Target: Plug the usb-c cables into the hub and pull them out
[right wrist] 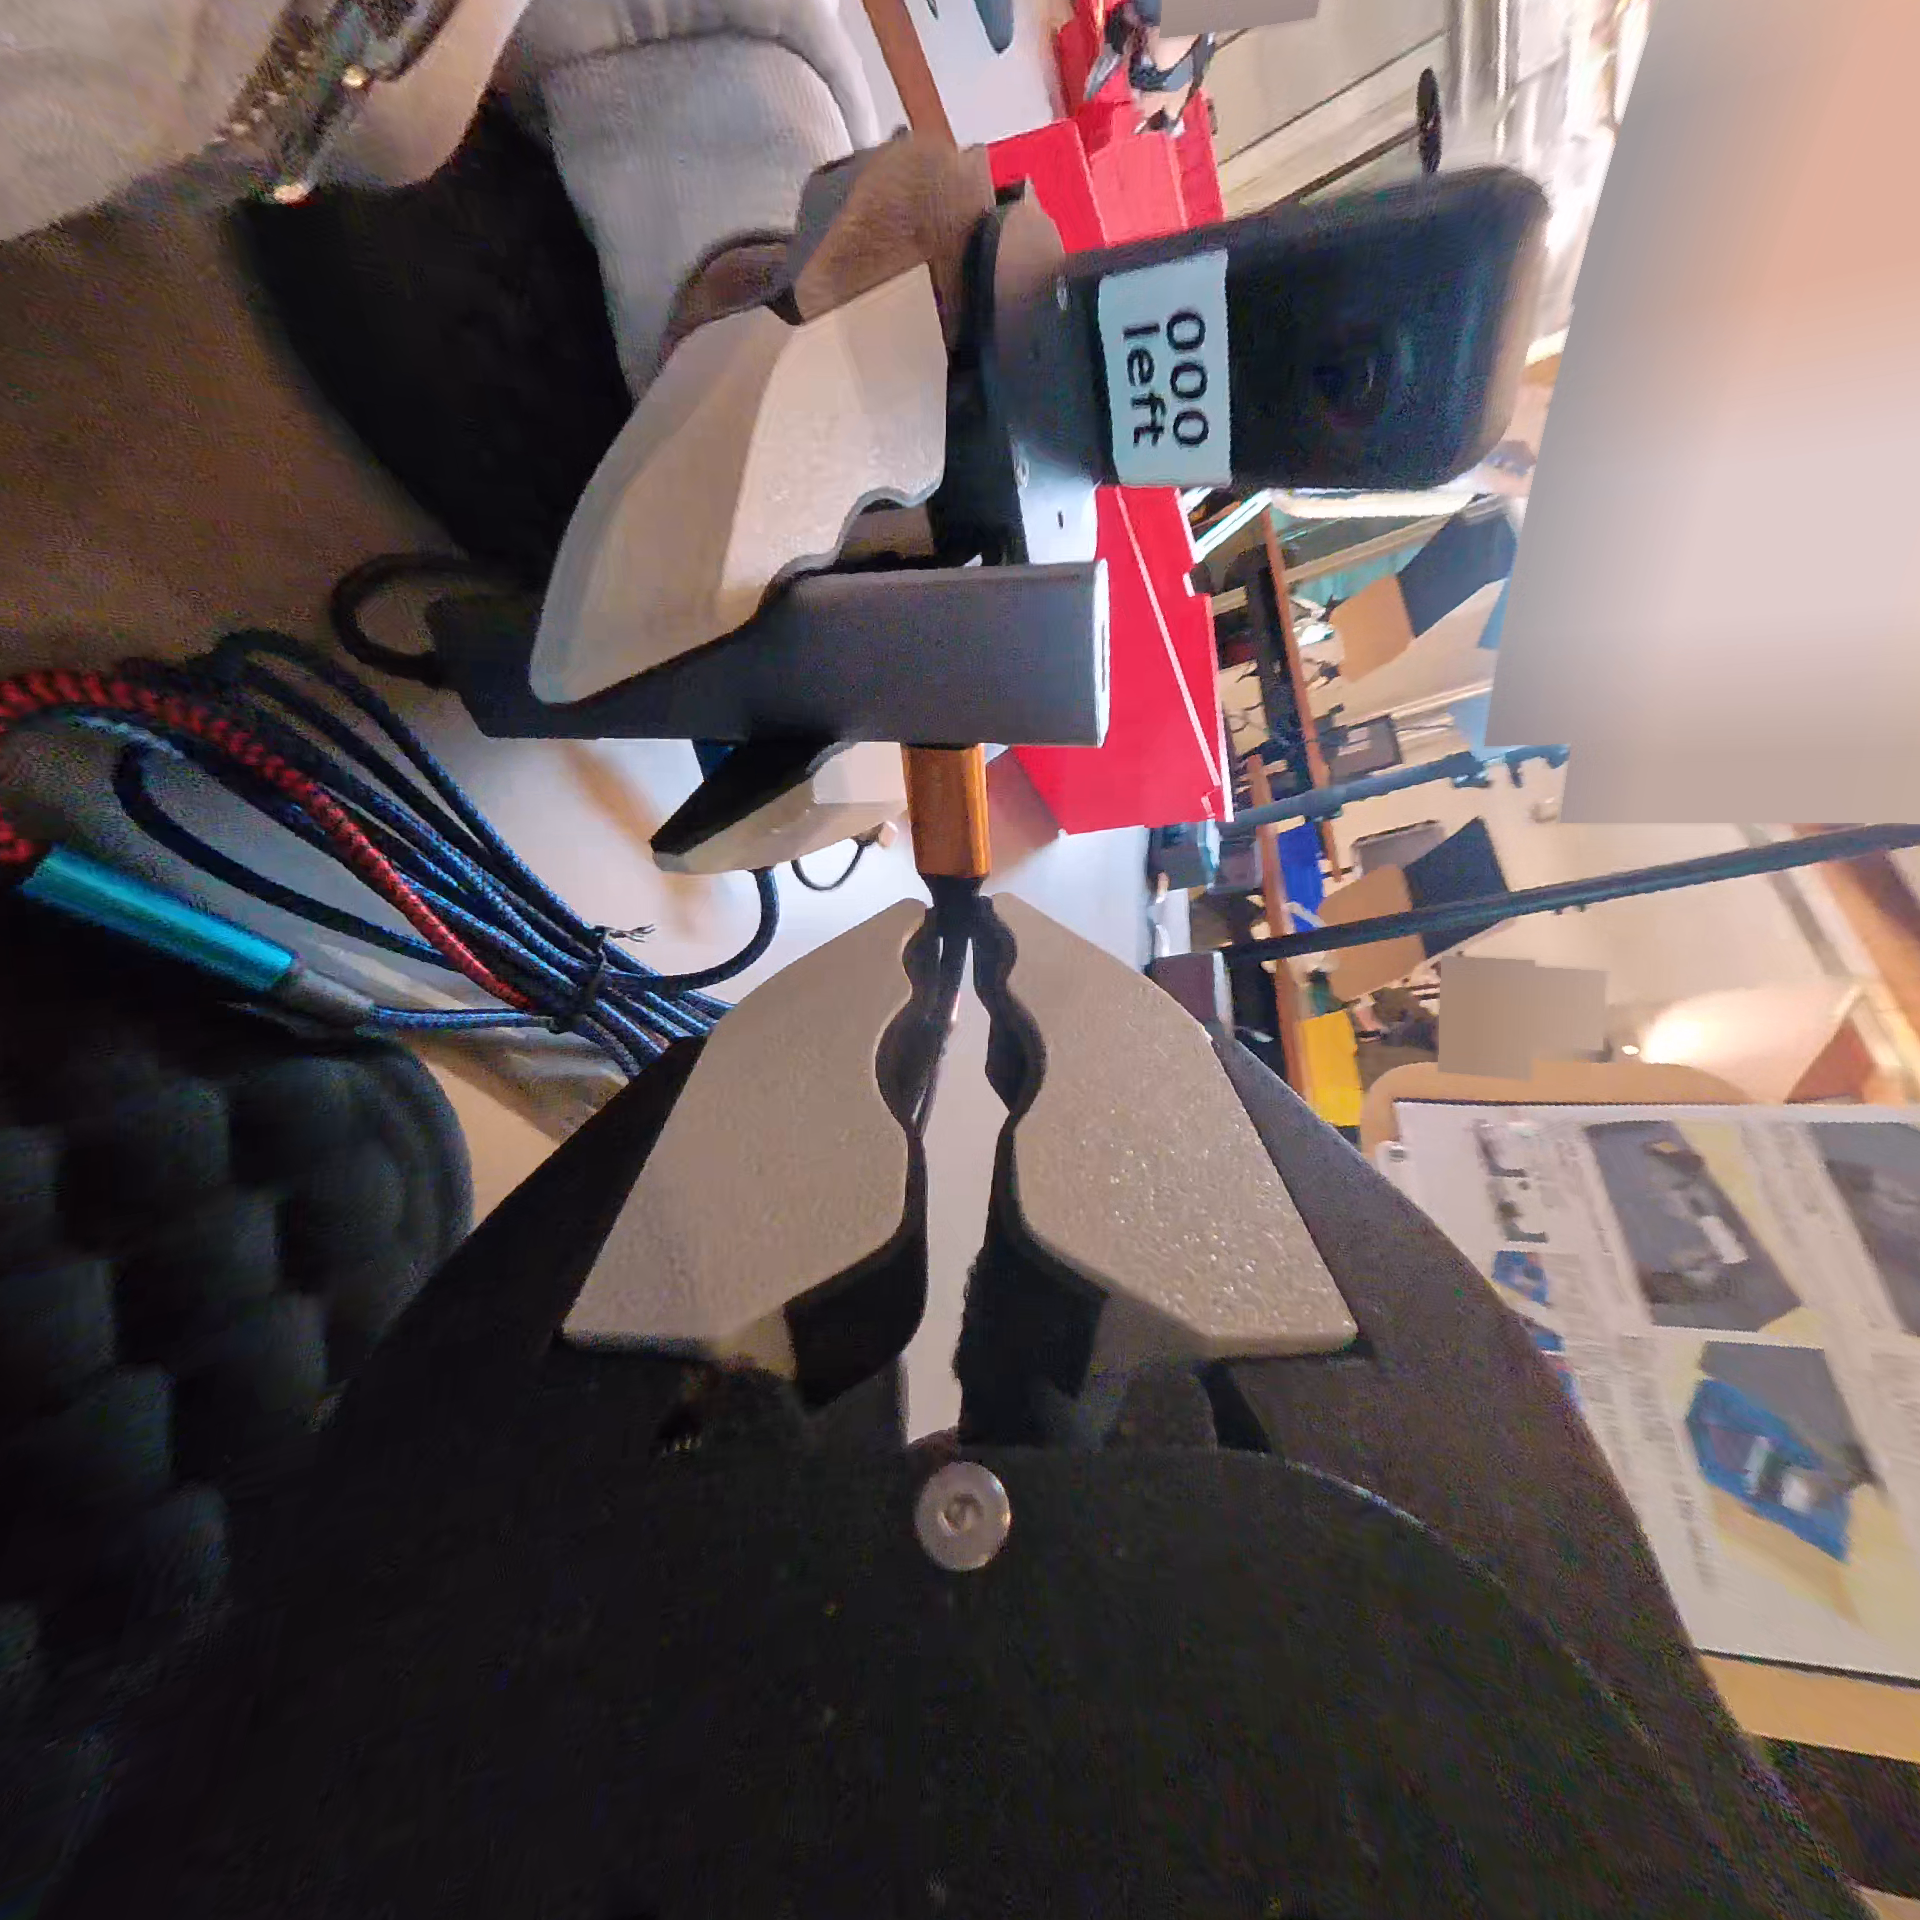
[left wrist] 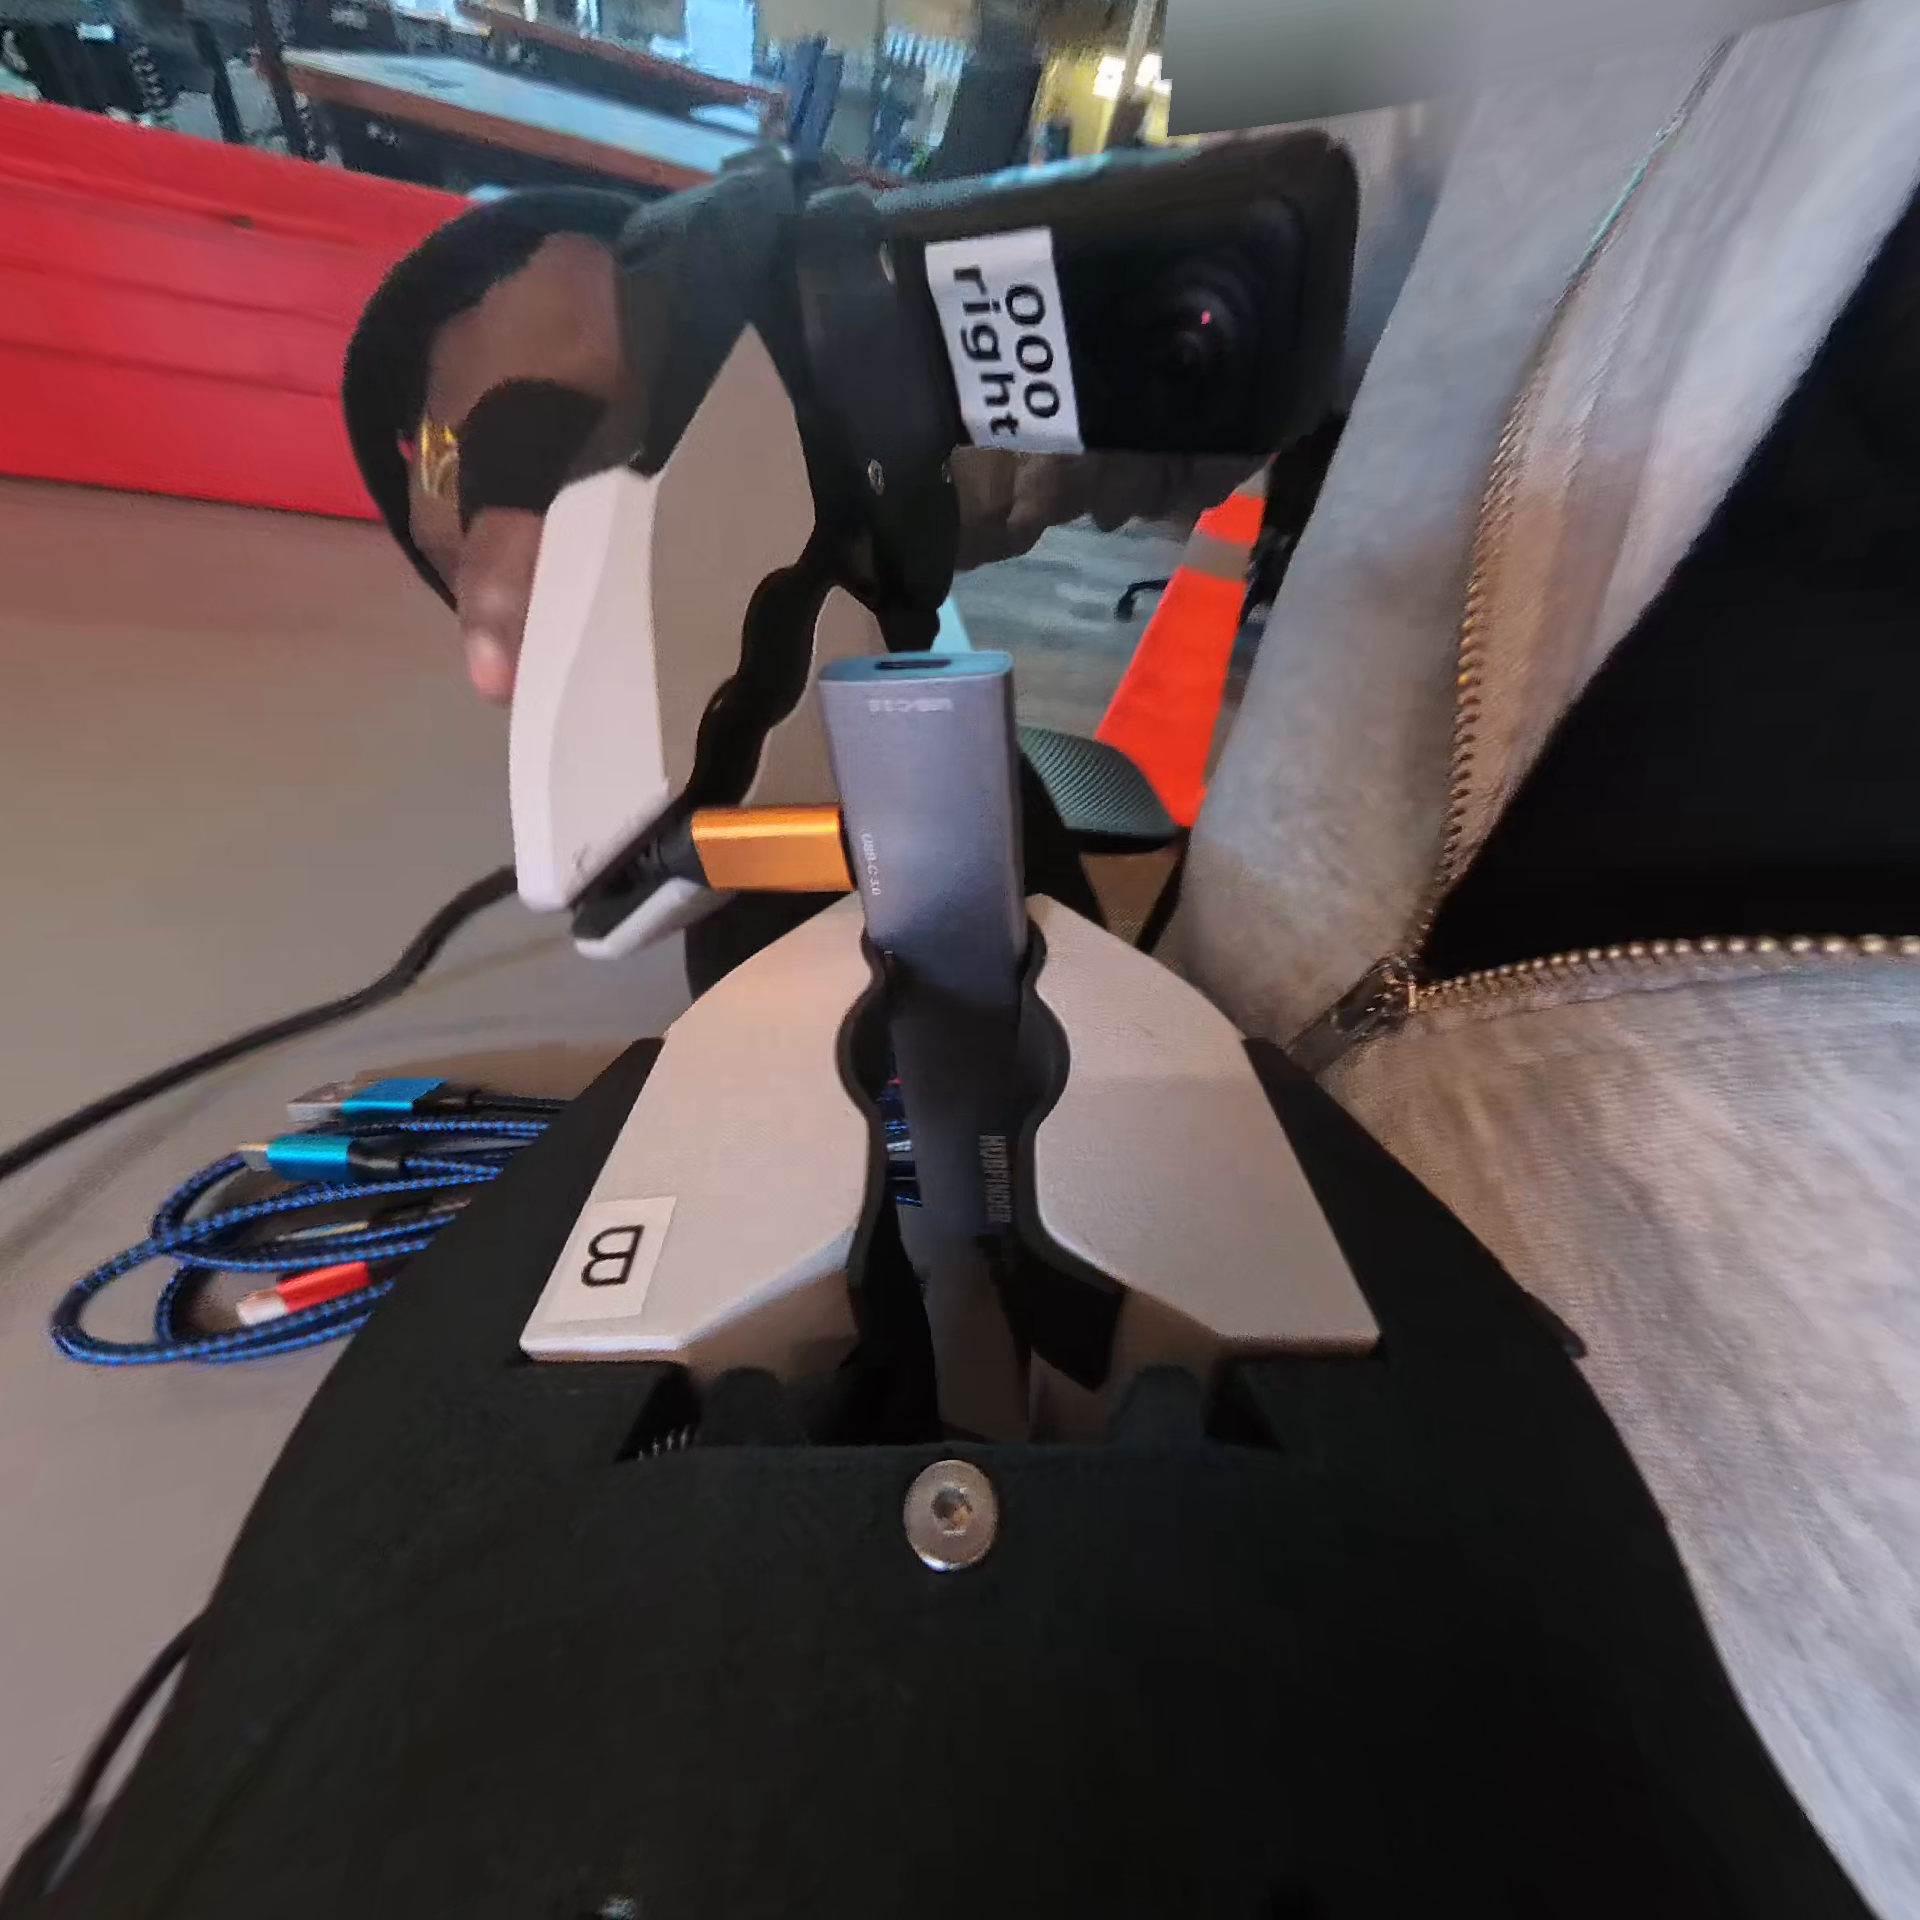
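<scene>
Right wrist view shows my right gripper (right wrist: 954,920) pinched on the black cable just behind the orange plug (right wrist: 945,810), whose nose meets the side of the grey hub (right wrist: 883,655); I judge it seated or nearly so, and I cannot tell which. My left gripper (left wrist: 951,935) clamps the hub upright above the table (left wrist: 260,727), so I hold it rigid and move the plug straight along its axis, not by bending the cable. The spare braided cables (left wrist: 260,1236) lie loose alongside.

Close opposing wrist views, shared hub (left wrist: 920,821)
</scene>
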A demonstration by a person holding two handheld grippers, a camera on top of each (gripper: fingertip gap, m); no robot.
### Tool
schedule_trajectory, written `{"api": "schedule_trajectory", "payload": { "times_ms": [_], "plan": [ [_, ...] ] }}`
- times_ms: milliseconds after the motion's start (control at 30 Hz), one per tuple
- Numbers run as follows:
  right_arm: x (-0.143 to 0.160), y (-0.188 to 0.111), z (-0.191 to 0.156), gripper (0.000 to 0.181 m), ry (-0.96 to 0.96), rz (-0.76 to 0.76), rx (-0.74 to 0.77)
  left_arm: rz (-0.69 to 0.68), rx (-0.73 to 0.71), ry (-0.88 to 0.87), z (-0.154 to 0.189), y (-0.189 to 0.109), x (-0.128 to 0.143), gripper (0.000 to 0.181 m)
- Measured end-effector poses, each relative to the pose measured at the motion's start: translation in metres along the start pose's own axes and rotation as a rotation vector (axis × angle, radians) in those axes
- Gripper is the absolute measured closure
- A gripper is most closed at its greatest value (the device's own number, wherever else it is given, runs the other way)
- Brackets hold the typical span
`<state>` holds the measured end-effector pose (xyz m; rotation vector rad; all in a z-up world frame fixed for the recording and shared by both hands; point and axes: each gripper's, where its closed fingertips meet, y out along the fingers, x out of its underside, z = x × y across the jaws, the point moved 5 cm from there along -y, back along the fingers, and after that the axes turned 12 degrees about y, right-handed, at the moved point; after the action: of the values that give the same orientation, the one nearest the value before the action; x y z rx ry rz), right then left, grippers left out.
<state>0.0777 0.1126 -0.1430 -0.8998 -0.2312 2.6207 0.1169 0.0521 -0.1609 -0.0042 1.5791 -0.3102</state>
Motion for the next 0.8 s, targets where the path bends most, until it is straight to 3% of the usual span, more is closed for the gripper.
{"api": "schedule_trajectory", "payload": {
  "times_ms": [167,367,467,600,800],
  "plan": [
    [-0.008,-0.002,-0.006,0.171,-0.252,-0.016,0.055,-0.002,0.089,-0.028,0.003,0.001,0.0,0.162],
    [-0.014,0.005,-0.009,0.159,-0.373,-0.076,-0.066,0.003,0.115,-0.12,-0.003,0.001,0.001,0.158],
    [-0.009,0.014,-0.014,0.164,-0.369,-0.152,-0.162,-0.025,0.126,-0.12,-0.002,0.004,0.003,0.162],
    [-0.008,0.021,-0.01,0.174,-0.351,-0.19,-0.086,-0.02,0.081,-0.129,-0.005,0.003,0.003,0.162],
    [-0.005,0.023,-0.011,0.175,-0.327,-0.262,0.006,-0.042,0.029,-0.106,-0.007,0.004,0.005,0.162]
  ]
}}
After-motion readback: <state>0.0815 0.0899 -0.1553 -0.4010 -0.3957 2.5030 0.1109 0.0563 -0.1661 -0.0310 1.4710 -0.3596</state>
